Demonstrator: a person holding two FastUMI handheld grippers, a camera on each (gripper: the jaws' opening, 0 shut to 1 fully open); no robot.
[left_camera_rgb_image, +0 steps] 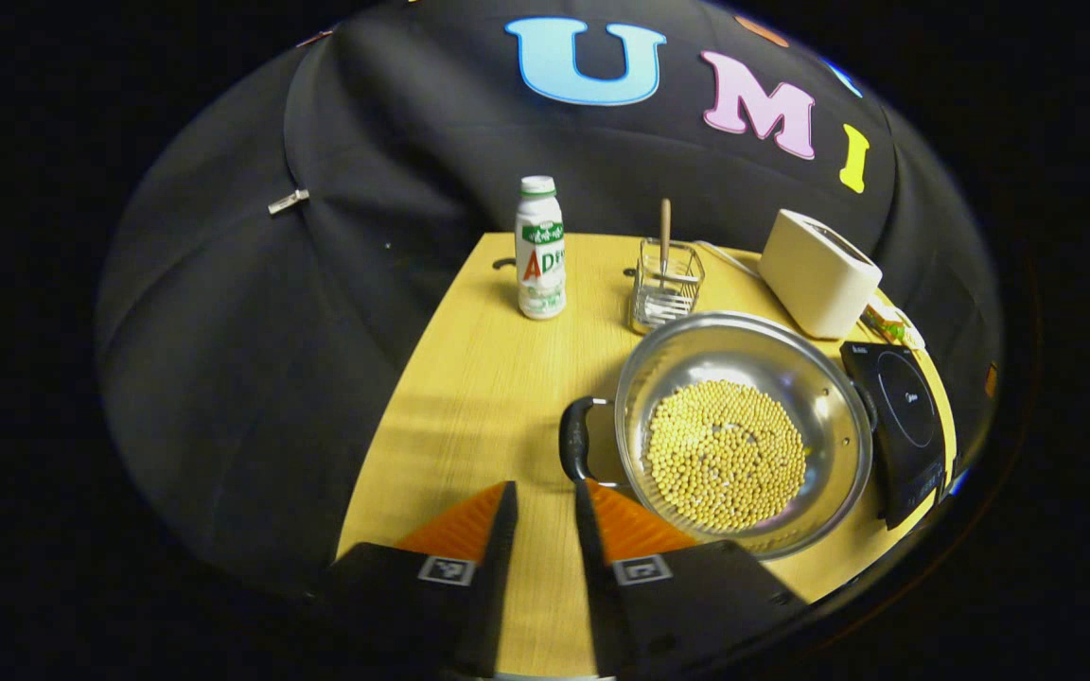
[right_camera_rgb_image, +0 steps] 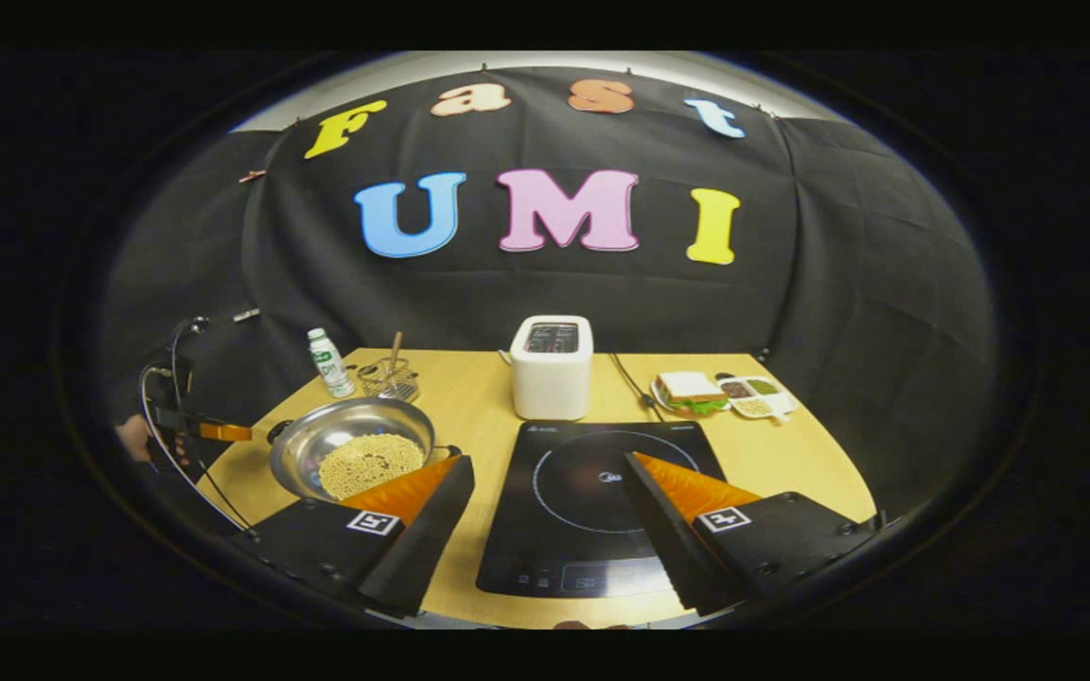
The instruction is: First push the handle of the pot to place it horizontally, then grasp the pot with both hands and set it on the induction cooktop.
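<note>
A steel pot [left_camera_rgb_image: 696, 355] holding yellow beans [left_camera_rgb_image: 725, 454] stands on the wooden table [left_camera_rgb_image: 479, 407], its black side handle [left_camera_rgb_image: 573, 440] pointing toward my left gripper [left_camera_rgb_image: 545, 487]. That gripper is open by a narrow gap with nothing in it, and its fingertips sit just short of the handle. The black induction cooktop [left_camera_rgb_image: 905, 416] lies right beside the pot. In the right gripper view my right gripper [right_camera_rgb_image: 545, 459] is wide open and empty above the cooktop [right_camera_rgb_image: 592, 511]. The pot [right_camera_rgb_image: 318, 426] lies to its left, with the left gripper [right_camera_rgb_image: 223, 432] and a hand [right_camera_rgb_image: 133, 437] beyond it.
A milk bottle [left_camera_rgb_image: 540, 248] and a wire basket with a wooden stick [left_camera_rgb_image: 665, 284] stand behind the pot. A white toaster [right_camera_rgb_image: 552, 369] sits behind the cooktop. A sandwich plate [right_camera_rgb_image: 692, 390] and a snack tray [right_camera_rgb_image: 758, 395] are at the back right.
</note>
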